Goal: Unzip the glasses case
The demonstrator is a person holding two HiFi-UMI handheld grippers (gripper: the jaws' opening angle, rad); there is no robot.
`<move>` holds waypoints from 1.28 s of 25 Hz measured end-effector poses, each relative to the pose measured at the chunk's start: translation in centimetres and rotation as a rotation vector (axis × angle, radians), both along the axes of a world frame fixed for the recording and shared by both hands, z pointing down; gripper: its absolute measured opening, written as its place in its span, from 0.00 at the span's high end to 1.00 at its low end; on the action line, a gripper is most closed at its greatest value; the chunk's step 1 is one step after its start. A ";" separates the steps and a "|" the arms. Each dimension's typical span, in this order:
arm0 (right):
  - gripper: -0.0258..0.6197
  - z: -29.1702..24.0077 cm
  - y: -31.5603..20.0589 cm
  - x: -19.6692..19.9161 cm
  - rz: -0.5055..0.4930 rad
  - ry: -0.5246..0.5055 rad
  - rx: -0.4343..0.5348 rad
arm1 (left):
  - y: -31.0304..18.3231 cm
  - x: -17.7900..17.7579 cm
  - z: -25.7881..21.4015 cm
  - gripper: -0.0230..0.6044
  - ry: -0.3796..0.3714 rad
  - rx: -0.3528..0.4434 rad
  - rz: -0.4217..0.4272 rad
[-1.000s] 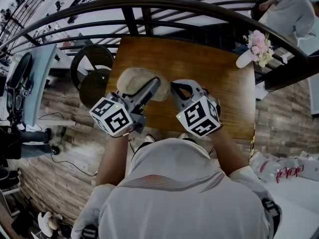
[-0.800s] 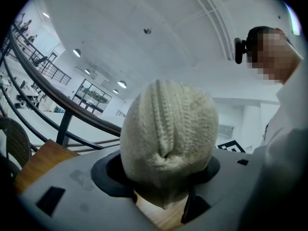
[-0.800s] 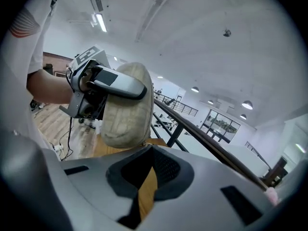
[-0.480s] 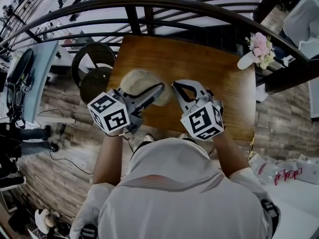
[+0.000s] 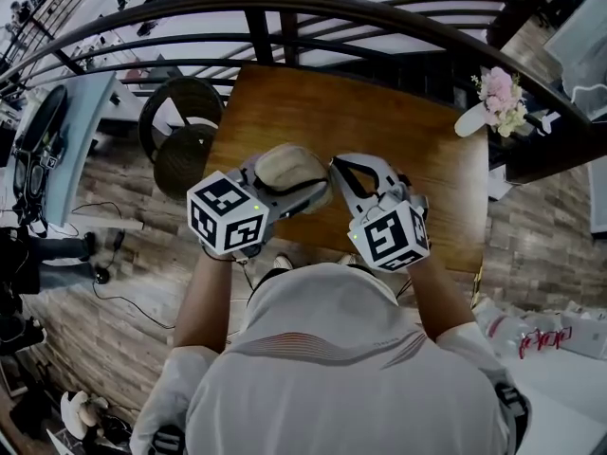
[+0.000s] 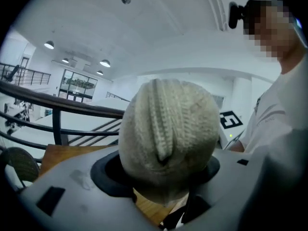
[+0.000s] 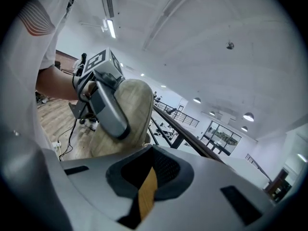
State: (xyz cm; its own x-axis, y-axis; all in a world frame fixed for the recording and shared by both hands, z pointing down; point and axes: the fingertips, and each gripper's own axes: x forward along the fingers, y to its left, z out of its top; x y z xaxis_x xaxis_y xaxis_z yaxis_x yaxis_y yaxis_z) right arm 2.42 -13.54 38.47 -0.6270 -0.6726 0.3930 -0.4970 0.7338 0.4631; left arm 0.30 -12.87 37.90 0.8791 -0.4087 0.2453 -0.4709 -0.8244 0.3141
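The glasses case (image 5: 285,162), a beige knitted oval pouch, is held above the wooden table (image 5: 379,121) in the head view. My left gripper (image 5: 305,180) is shut on it, one finger on each side. In the left gripper view the case (image 6: 166,129) fills the middle, end-on, with a raised seam running down it, wedged between the dark pads of the left gripper (image 6: 161,177). My right gripper (image 5: 338,167) is just right of the case, its jaws shut with nothing seen between them. In the right gripper view, the case (image 7: 132,114) stands ahead of the right gripper (image 7: 149,177), with a left finger (image 7: 109,107) across it.
A dark curved railing (image 5: 285,8) runs behind the table. A white vase of pink flowers (image 5: 498,98) stands at the table's far right corner. Round stools (image 5: 180,126) stand to the left, below the table's level. The floor around is wood plank.
My left gripper has rolled and shifted right, toward the right gripper, turning the case from lying broad to more edge-up. The right gripper has hardly moved.
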 end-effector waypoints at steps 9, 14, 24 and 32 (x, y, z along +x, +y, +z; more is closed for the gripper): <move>0.88 -1.8 0.8 -0.6 -0.056 0.011 0.093 | 1.7 1.5 4.8 0.51 -0.320 0.054 0.117; 0.88 -2.3 1.4 -1.3 -0.116 0.051 0.146 | 2.0 1.5 7.2 0.51 -0.442 0.049 0.163; 0.88 -0.9 3.4 -3.2 -0.271 0.198 0.202 | 2.0 0.8 11.5 0.51 -0.780 0.084 0.256; 0.88 0.9 4.2 -3.4 -0.338 0.244 0.175 | 2.3 1.0 13.7 0.50 -0.880 0.099 0.305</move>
